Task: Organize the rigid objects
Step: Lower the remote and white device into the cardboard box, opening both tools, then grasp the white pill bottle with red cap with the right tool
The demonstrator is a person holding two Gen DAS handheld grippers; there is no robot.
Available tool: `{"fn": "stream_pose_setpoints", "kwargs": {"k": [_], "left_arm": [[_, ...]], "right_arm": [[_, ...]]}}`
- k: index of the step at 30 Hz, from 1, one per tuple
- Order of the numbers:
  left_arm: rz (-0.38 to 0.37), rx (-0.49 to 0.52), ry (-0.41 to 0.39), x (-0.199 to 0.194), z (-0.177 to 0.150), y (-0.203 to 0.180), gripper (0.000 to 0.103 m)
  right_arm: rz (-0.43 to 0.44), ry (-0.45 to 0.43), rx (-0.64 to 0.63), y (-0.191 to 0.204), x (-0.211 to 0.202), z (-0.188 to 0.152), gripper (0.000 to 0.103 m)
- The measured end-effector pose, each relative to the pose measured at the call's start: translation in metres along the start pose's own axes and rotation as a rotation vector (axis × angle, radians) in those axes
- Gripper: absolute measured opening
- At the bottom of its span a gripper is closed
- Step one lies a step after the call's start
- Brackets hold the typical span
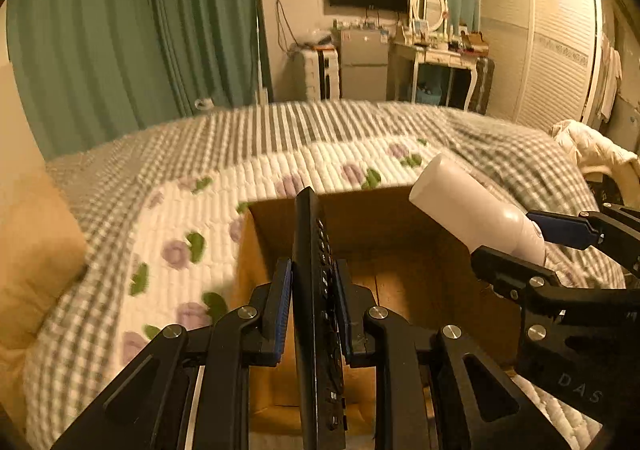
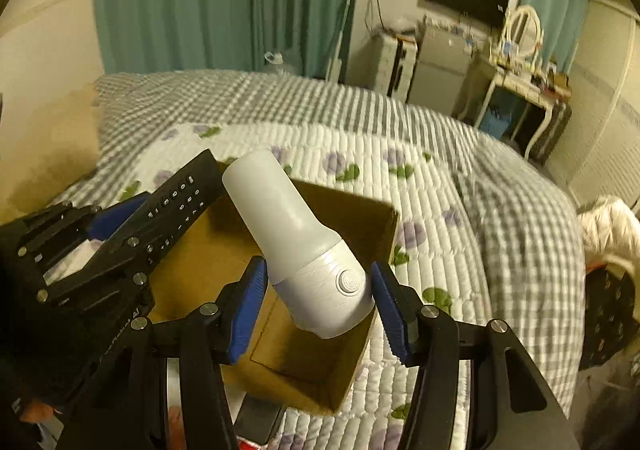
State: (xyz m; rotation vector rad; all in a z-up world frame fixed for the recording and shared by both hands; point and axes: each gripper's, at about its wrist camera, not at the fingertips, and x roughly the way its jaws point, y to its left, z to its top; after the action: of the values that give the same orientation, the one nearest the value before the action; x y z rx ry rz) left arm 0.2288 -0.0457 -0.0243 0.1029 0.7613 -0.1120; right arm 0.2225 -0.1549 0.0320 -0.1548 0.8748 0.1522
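My left gripper (image 1: 312,290) is shut on a black remote control (image 1: 316,302), held edge-up above an open cardboard box (image 1: 400,218) on the bed. My right gripper (image 2: 320,294) is shut on the base of a white cylindrical device (image 2: 296,234) with a round button, tilted up to the left over the same box (image 2: 372,234). The right gripper (image 1: 532,246) and the white device (image 1: 472,210) show at the right of the left wrist view. The left gripper (image 2: 108,226) with the remote (image 2: 176,202) shows at the left of the right wrist view.
The box sits on a quilt (image 1: 280,146) with grey checks and purple flowers. A tan pillow (image 1: 36,250) lies at the left. A white jacket (image 2: 608,226) lies at the bed's right edge. Green curtains, a dresser (image 1: 436,58) and a wardrobe stand beyond the bed.
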Motion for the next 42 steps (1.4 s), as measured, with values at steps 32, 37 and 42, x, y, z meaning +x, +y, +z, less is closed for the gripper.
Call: {"fn": "stream_pose_setpoints", "kwargs": {"k": [32,37,42], "left_arm": [[0.058,-0.028,-0.082,-0.121,-0.088,0.022,0.103],[0.067,-0.087,0.014,-0.112,-0.140,0.031,0.103],[0.101,-0.082,0.076,-0.094,-0.171,0.032,0.103]], "right_arm": [[0.052,-0.078,0.027,0.005,-0.101,-0.107,0.090],[0.083,-0.010,-0.002,0.032,-0.079,-0.137,0.090],[0.088,0.130,-0.077,0.058,-0.035,-0.166,0.087]]}}
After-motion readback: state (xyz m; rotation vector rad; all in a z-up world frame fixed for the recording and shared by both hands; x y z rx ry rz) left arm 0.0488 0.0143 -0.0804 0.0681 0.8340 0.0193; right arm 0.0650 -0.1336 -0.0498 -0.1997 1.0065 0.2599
